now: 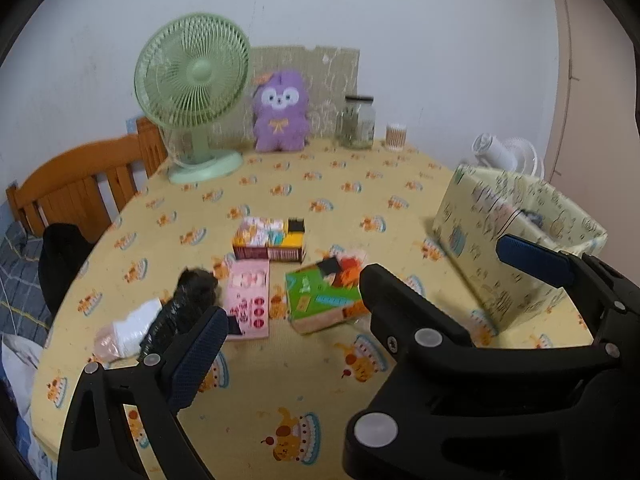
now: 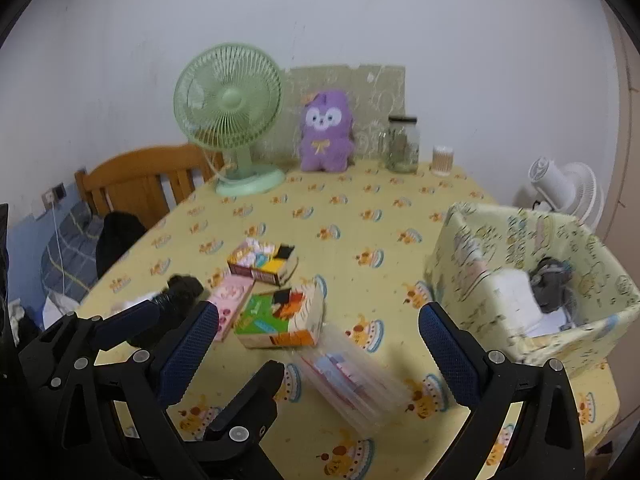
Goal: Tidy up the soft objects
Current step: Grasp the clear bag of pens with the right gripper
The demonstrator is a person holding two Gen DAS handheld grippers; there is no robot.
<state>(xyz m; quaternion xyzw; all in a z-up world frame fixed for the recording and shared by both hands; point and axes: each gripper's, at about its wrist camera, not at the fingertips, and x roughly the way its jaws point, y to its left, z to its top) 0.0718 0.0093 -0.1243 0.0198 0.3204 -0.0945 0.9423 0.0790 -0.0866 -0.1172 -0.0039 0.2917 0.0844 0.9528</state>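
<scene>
A patterned fabric bin [image 1: 500, 292] [image 2: 472, 280] stands at the table's right and holds a white item [image 2: 516, 292] and a grey one [image 2: 550, 280]. A blurred clear packet [image 2: 352, 384] lies on the cloth between and just below the fingers of my open right gripper [image 2: 320, 316], untouched. My left gripper [image 1: 324, 332] is also open and empty. Its right finger is hidden behind the right gripper [image 1: 436, 260]. A black wrapped bundle [image 1: 180, 312] [image 2: 176, 300] and a white-and-pink one [image 1: 128, 332] lie just beyond the left fingertip [image 1: 208, 328]. A purple plush [image 1: 280, 112] [image 2: 326, 136] sits at the back.
Mid-table lie a pink box [image 1: 248, 300], a green box [image 1: 320, 296] with orange and black pieces on it, and a dark box of folded cloths [image 1: 272, 236]. A green fan [image 1: 192, 92], jar [image 1: 358, 122] and small cup [image 1: 396, 136] line the back. A wooden chair [image 1: 80, 184] stands on the left.
</scene>
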